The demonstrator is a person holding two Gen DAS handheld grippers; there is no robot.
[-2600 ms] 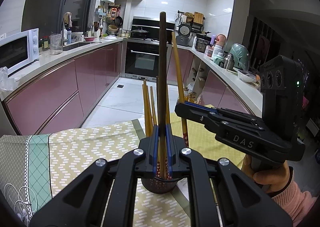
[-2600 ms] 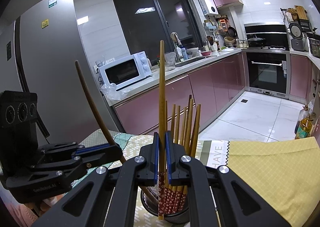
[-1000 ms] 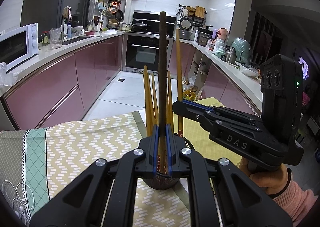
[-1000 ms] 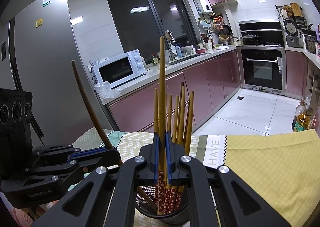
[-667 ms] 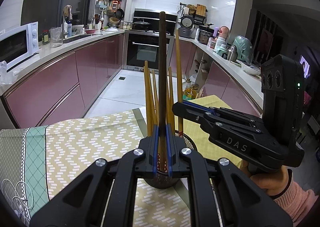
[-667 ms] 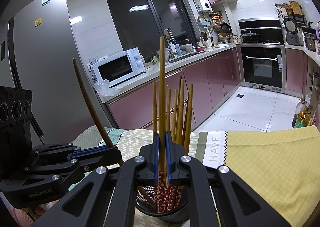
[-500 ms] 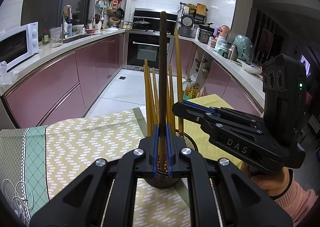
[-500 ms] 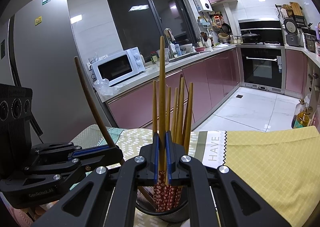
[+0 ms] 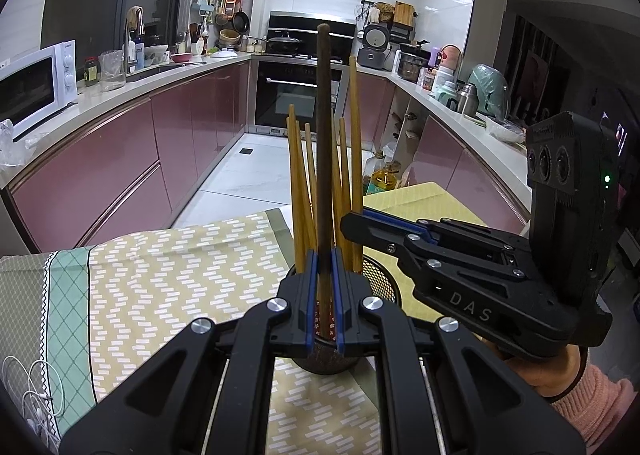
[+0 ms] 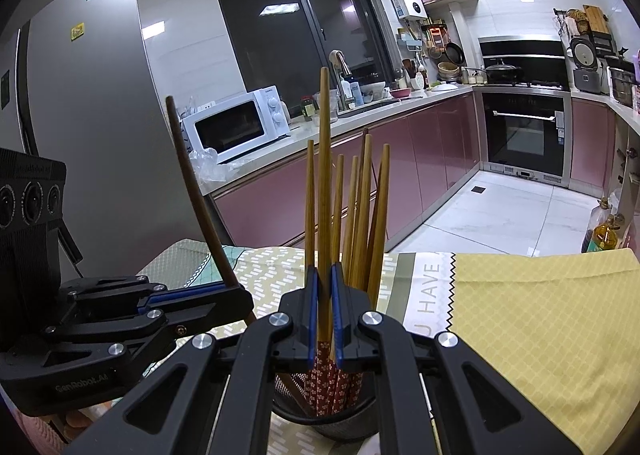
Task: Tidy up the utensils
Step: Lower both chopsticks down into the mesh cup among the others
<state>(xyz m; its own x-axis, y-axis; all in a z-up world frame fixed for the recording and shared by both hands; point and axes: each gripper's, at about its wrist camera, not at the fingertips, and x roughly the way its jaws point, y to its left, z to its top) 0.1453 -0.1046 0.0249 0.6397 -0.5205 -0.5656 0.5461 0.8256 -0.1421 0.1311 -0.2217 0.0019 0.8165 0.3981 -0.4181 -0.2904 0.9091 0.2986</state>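
Note:
My left gripper (image 9: 324, 295) is shut on a dark brown chopstick (image 9: 323, 135) that stands upright, its lower end down in a black mesh holder (image 9: 382, 281). Several light wooden chopsticks (image 9: 298, 183) with red patterned ends stand in that holder. To the right, my right gripper (image 9: 352, 221) is shut on a taller light chopstick (image 9: 354, 115). In the right wrist view, the right gripper (image 10: 324, 315) clamps that light chopstick (image 10: 325, 175) above the holder (image 10: 344, 423). The left gripper (image 10: 240, 295) holds the leaning dark chopstick (image 10: 192, 183) at the left.
The holder stands on a table with a zigzag-patterned cloth (image 9: 160, 275) and a yellow cloth (image 10: 540, 315). A white earphone cable (image 9: 32, 395) lies at the near left. A hand in a pink sleeve (image 9: 592, 399) holds the right gripper. Kitchen counters and a microwave (image 10: 240, 127) lie beyond.
Since the earliest frames both held chopsticks have sunk lower into the holder. Over the last half second nothing visibly moved.

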